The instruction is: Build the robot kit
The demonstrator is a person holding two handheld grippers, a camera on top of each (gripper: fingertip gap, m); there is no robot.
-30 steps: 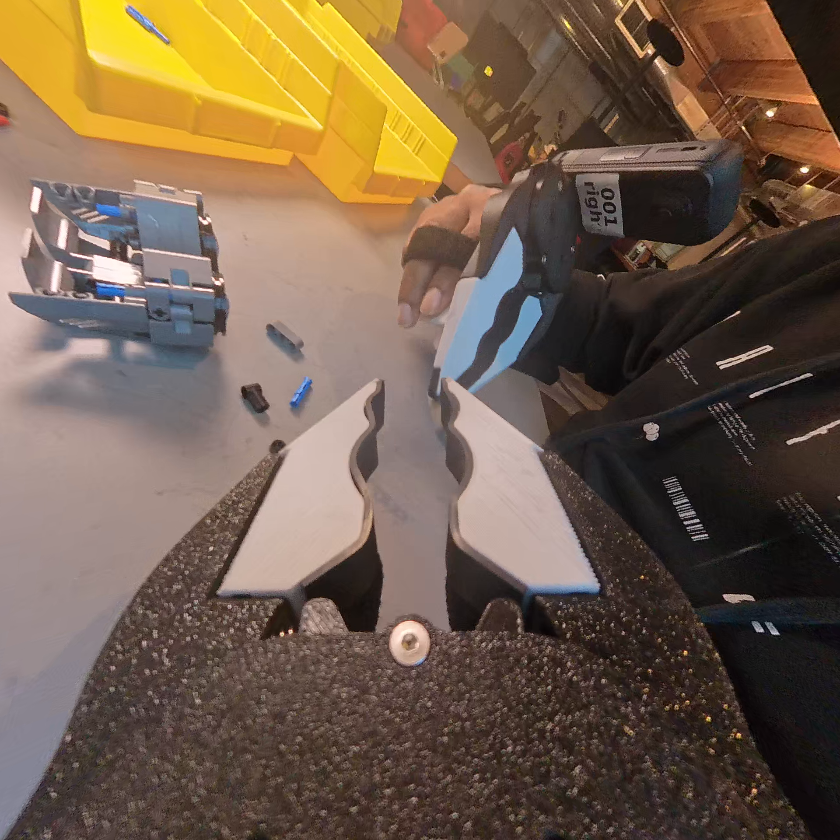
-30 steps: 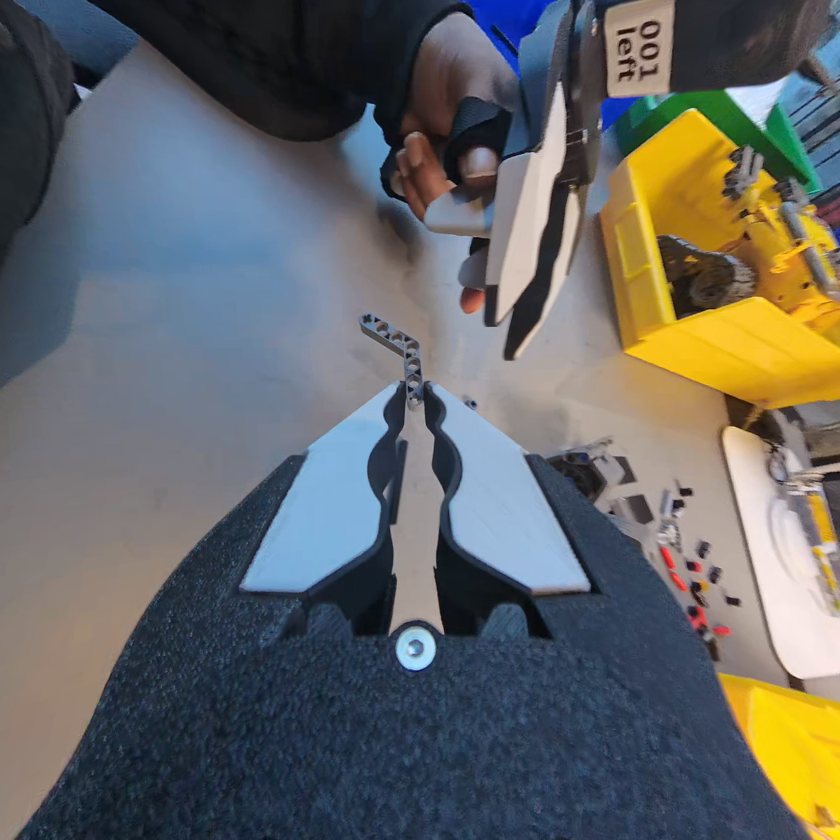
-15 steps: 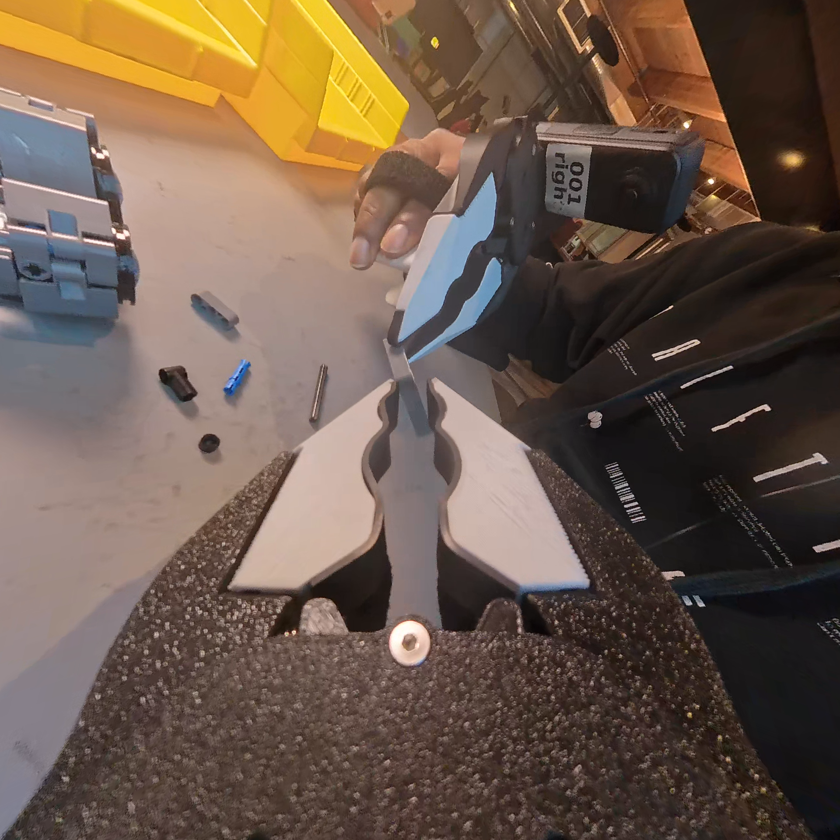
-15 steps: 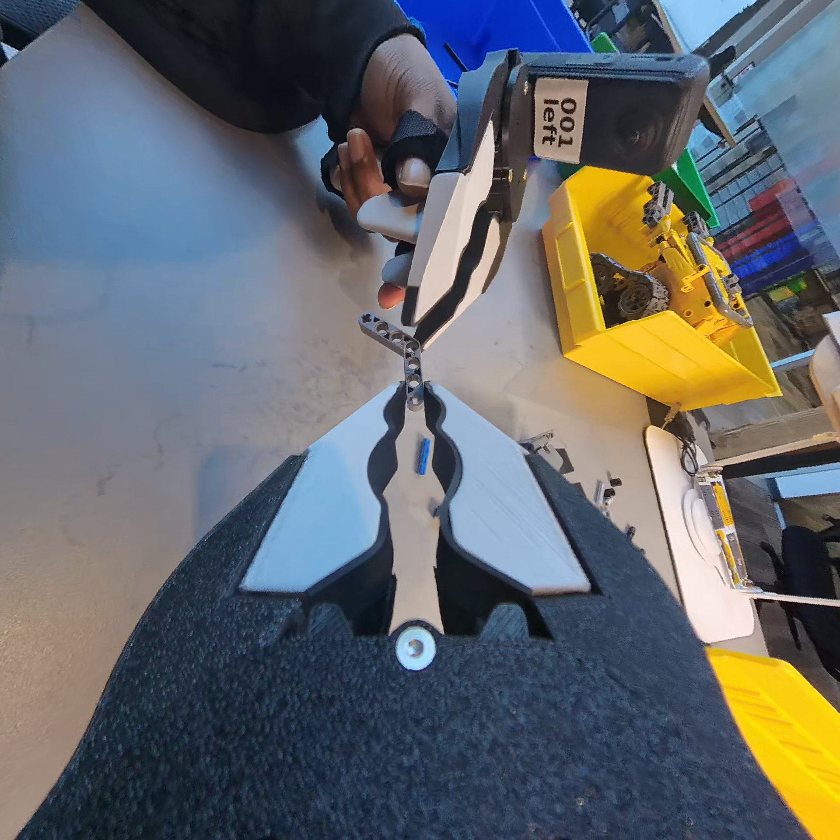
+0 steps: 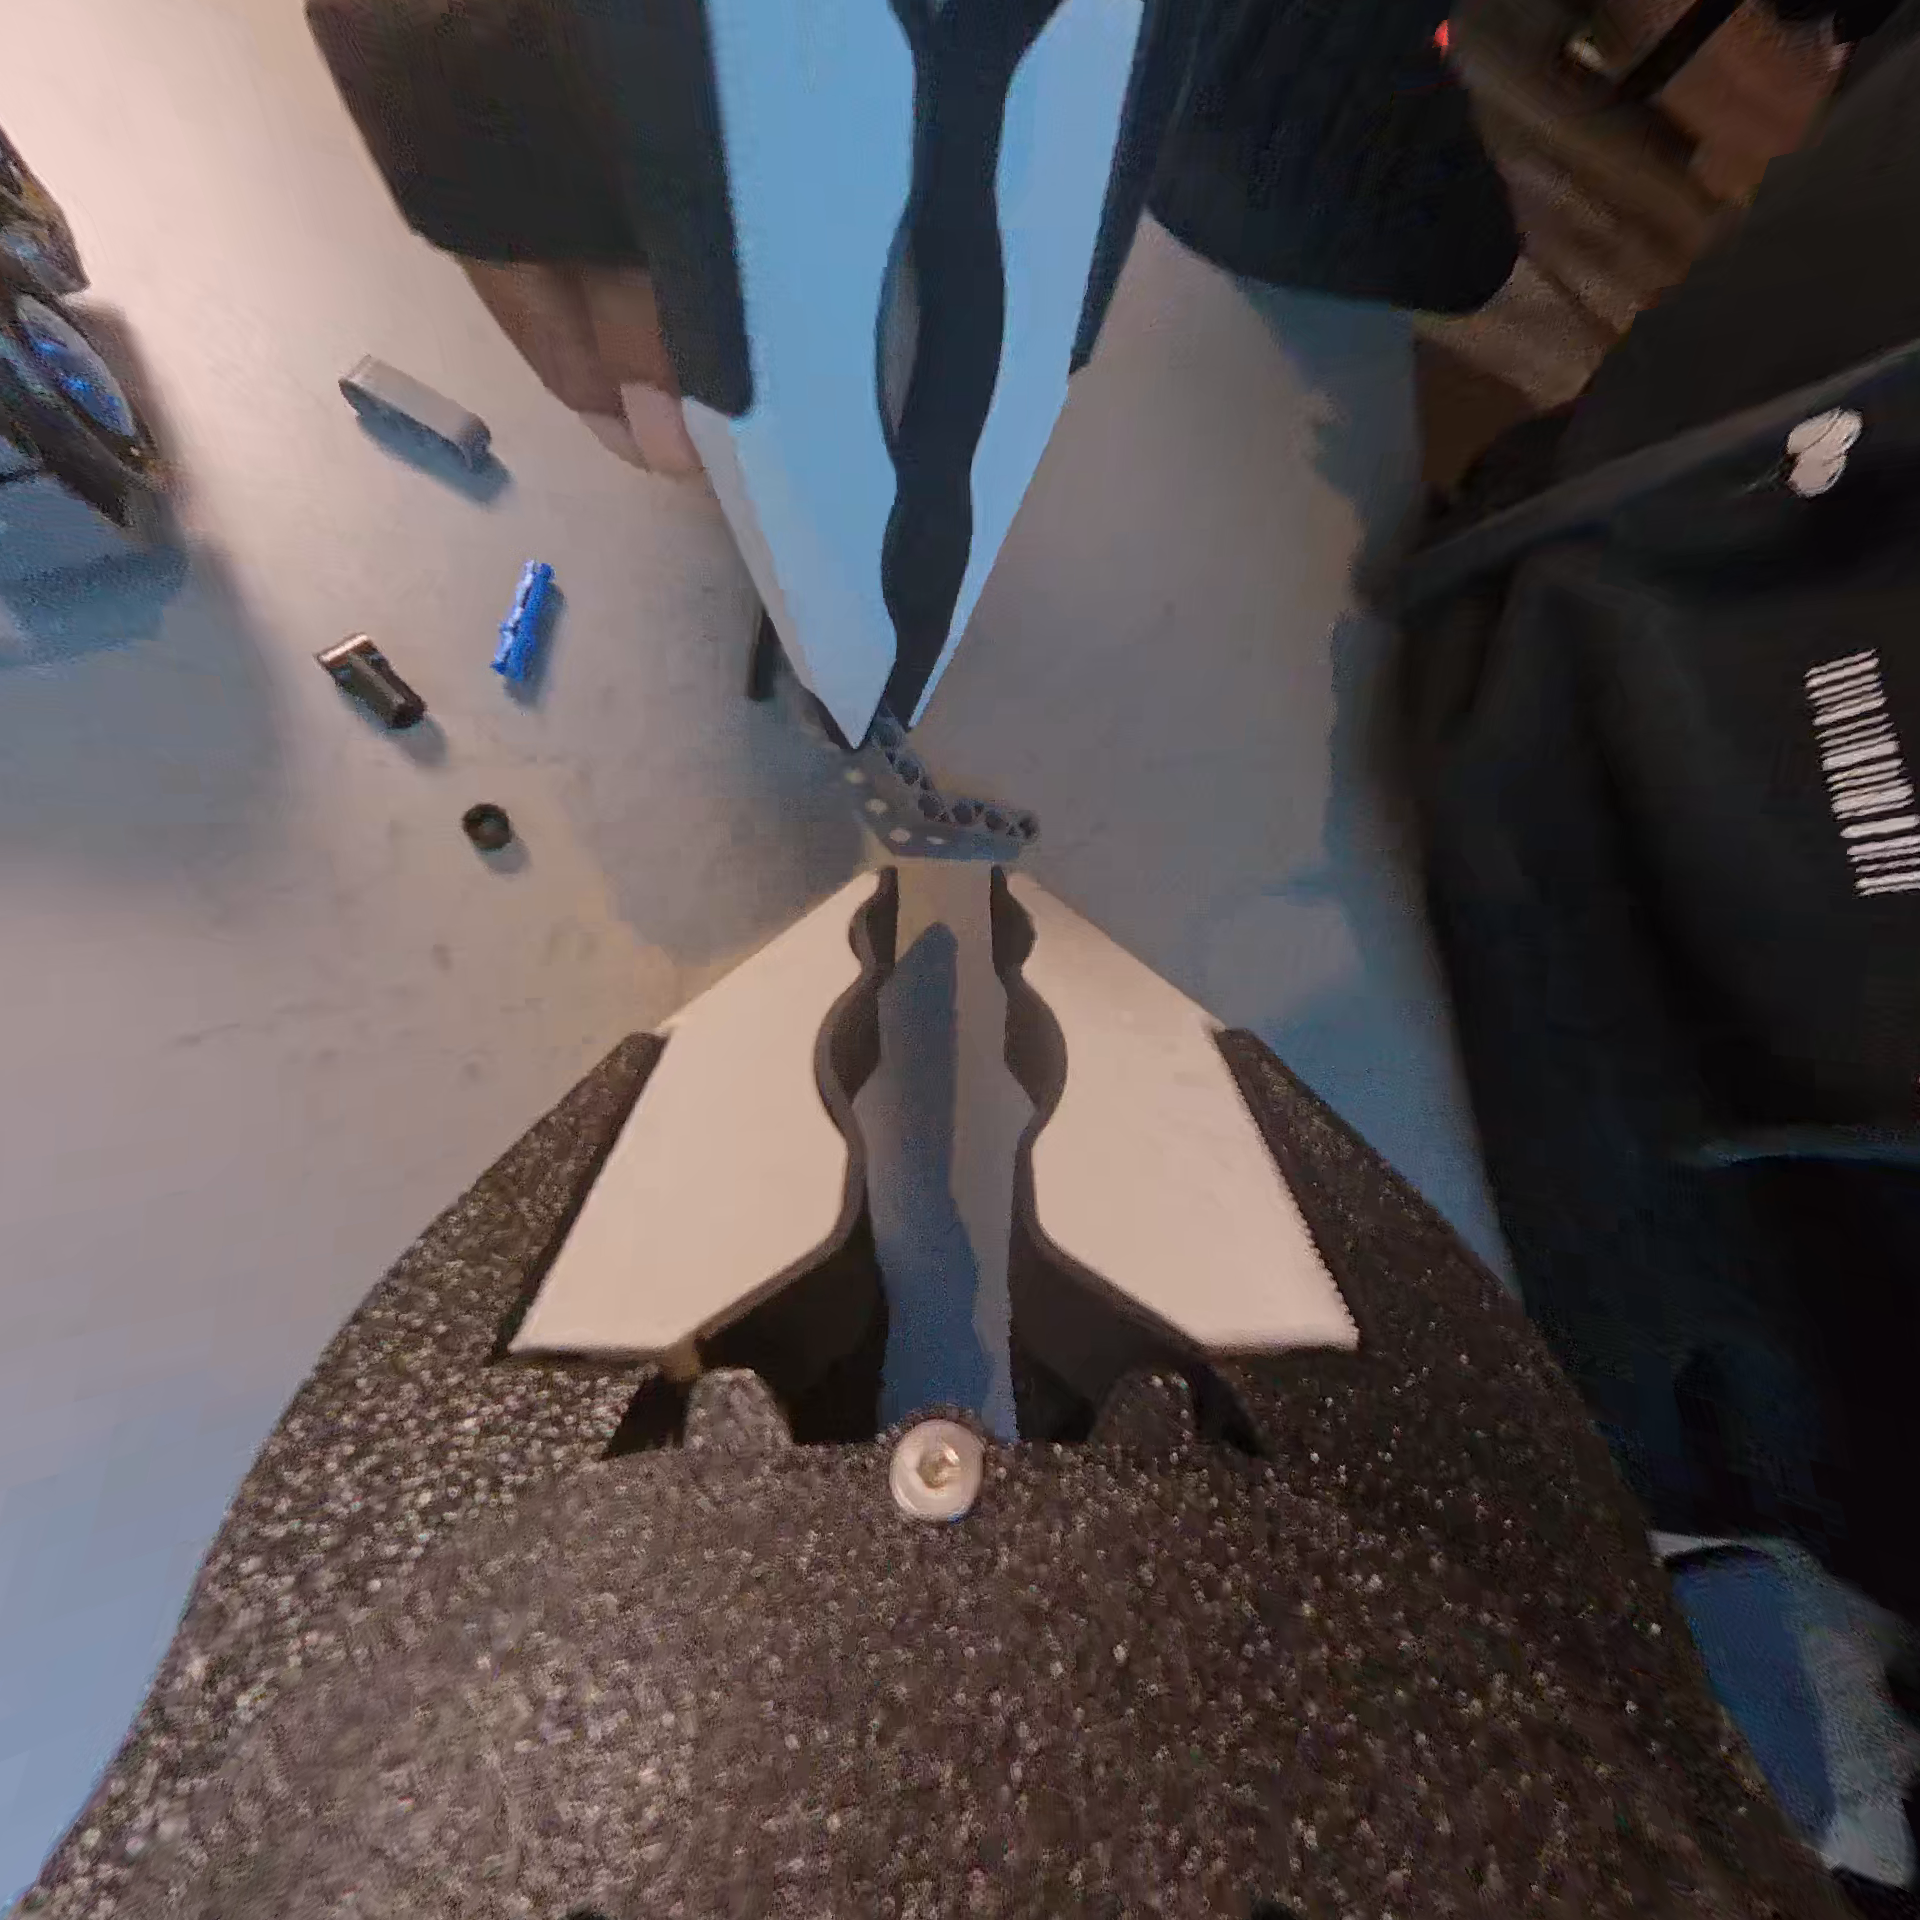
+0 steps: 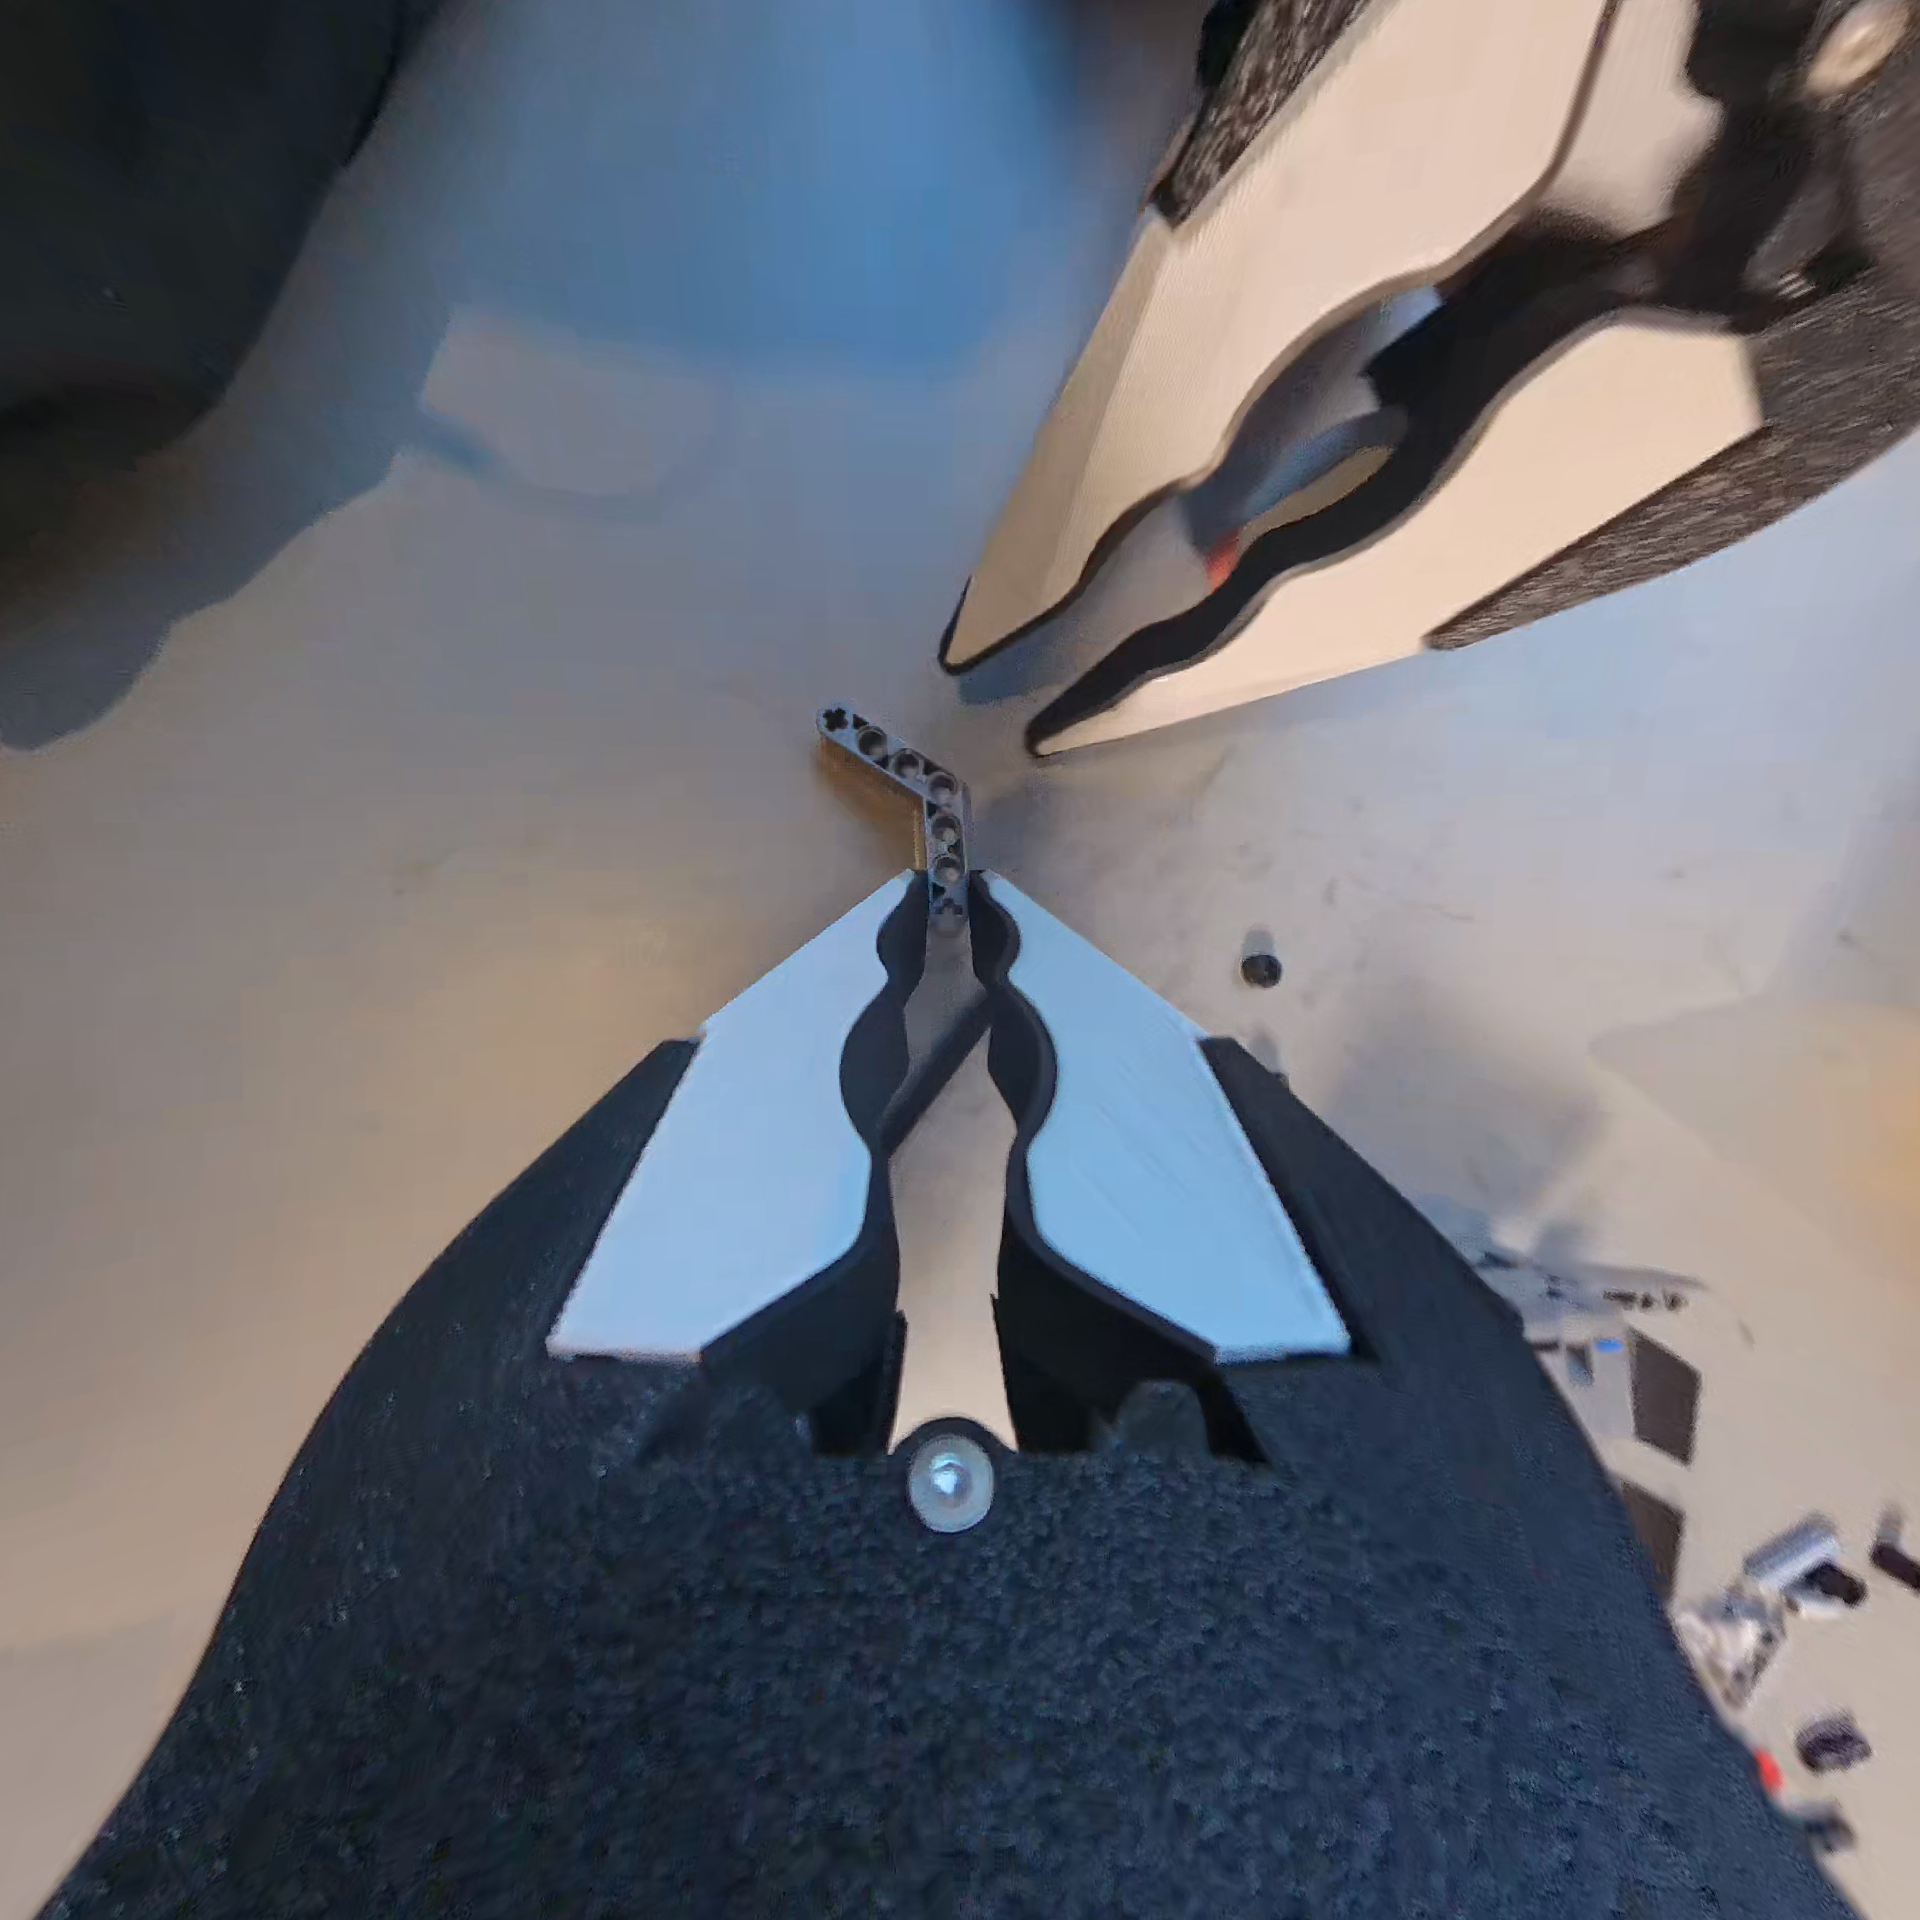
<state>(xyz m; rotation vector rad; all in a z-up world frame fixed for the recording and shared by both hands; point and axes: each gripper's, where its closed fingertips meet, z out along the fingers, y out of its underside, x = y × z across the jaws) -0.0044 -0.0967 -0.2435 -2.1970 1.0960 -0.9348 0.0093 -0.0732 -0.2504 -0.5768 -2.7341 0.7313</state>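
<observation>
- Right gripper (image 6: pixel 948 896): jaws closed on one end of a grey angled plastic beam with a row of holes (image 6: pixel 914 784), held just above the pale counter (image 6: pixel 312 935).
- Left gripper (image 5: pixel 940 883): jaws slightly apart, empty, tips just beside the beam's free arm.
- Loose nearby: small blue pin (image 5: pixel 523 620), black connector (image 5: pixel 371 666), black ring (image 5: pixel 486 826), grey short beam (image 5: pixel 414 400).
- Handling, as I judge it: keep the pinch firm and the beam level; approach the free arm squarely.
</observation>
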